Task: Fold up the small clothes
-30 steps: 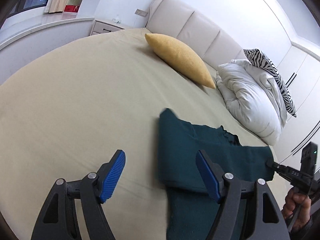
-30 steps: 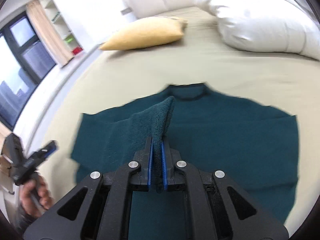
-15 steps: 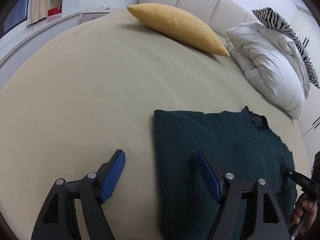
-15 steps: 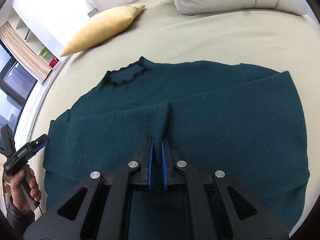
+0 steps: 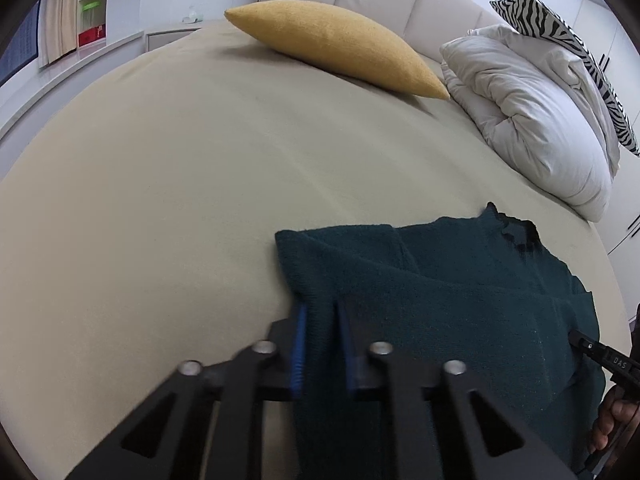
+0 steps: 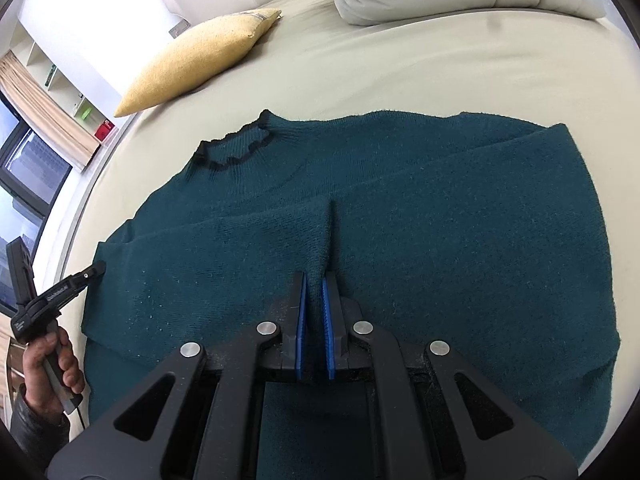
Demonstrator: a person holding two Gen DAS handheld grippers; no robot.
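My right gripper point(image 6: 313, 312) pinches the sleeve of the green sweater point(image 6: 460, 232), and my left gripper point(image 5: 321, 344) pinches its side edge. It lies flat on the bed point(image 5: 160, 180). Next I fold both sides inward.

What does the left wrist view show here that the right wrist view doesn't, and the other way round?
Only the left wrist view shows the zebra-print cushion and the left gripper closing on the sweater's left edge. Only the right wrist view shows the sweater's full spread, its right edge, the window, and the right gripper pinching a raised fold. Both show the sweater collar, yellow pillow, white duvet and beige bed sheet.
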